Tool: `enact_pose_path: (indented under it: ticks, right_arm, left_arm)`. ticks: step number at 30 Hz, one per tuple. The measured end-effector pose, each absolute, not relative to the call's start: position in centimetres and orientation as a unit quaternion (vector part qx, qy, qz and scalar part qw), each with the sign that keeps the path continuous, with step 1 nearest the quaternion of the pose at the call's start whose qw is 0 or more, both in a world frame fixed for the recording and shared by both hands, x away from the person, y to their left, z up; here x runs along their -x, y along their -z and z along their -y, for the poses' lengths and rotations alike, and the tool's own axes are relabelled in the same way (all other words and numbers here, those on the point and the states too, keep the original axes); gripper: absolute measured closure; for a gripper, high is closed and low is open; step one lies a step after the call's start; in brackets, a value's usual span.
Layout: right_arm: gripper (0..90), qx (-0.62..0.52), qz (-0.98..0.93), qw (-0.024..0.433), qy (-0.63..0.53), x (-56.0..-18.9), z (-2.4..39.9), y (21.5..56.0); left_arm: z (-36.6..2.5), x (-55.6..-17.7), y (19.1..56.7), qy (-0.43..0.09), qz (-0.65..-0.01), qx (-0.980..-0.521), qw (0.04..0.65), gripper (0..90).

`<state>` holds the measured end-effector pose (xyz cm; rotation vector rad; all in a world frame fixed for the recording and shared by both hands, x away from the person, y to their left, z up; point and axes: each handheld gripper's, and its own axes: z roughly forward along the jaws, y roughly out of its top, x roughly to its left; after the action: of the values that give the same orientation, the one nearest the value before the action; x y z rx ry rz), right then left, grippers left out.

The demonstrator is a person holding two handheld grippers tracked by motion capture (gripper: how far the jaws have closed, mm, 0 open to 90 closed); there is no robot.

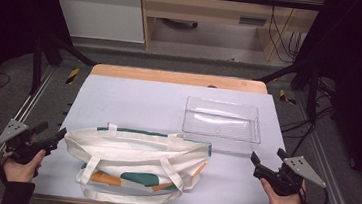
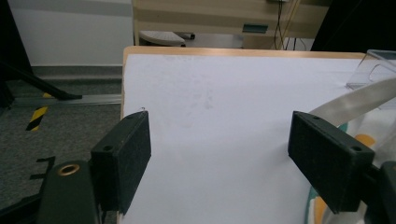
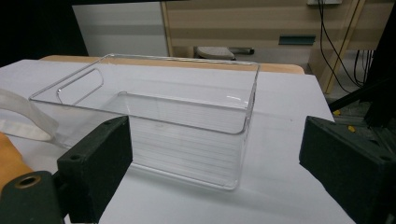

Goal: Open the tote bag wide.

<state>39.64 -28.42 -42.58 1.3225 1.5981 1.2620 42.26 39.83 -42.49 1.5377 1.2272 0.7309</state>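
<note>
High view overhead, tongs views low, sharing table (image 1: pixel 133 102)

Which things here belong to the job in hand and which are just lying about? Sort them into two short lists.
Part of the job:
- tote bag, lying flat between the two grippers
- clear plastic bin, empty, just ahead of the right hand-held gripper
- left hand-held gripper, open beside the bag

Just lying about:
- wooden furniture behind the table
- cables on the floor beyond

My bench (image 1: pixel 133 102) has a pale top. On it, at lower centre of the frame, lies a cream tote bag (image 1: pixel 135 163); a clear plastic bin (image 1: pixel 222 123) stands right of centre.
</note>
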Motion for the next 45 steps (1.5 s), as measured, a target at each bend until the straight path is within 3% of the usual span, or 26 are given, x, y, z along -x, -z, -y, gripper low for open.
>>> enact_pose_path:
  ticks: [9,14,29,35,45]
  right_arm:
    - [13.0,-0.487,-0.631,0.341,-0.498,-39.8,26.1,41.4]
    - [18.8,-0.466,-0.644,0.329,-0.509,-40.0,24.8,40.7]
    - [29.2,-0.425,-0.679,0.293,-0.523,-40.3,21.7,38.9]
    - [32.8,-0.391,-0.703,0.273,-0.528,-40.0,19.6,38.3]
    - [36.3,-0.362,-0.723,0.244,-0.536,-40.1,17.1,37.9]
  left_arm:
    - [-39.6,-42.1,40.7,-0.288,-0.492,-0.625,0.533,23.3]
    - [-38.8,-41.8,39.5,-0.282,-0.477,-0.631,0.543,24.3]
    - [-34.8,-42.4,39.7,-0.245,-0.435,-0.699,0.511,28.9]
    - [-34.8,-42.9,40.7,-0.209,-0.443,-0.708,0.509,37.8]
    - [-34.1,-43.1,41.2,-0.190,-0.447,-0.730,0.481,61.6]
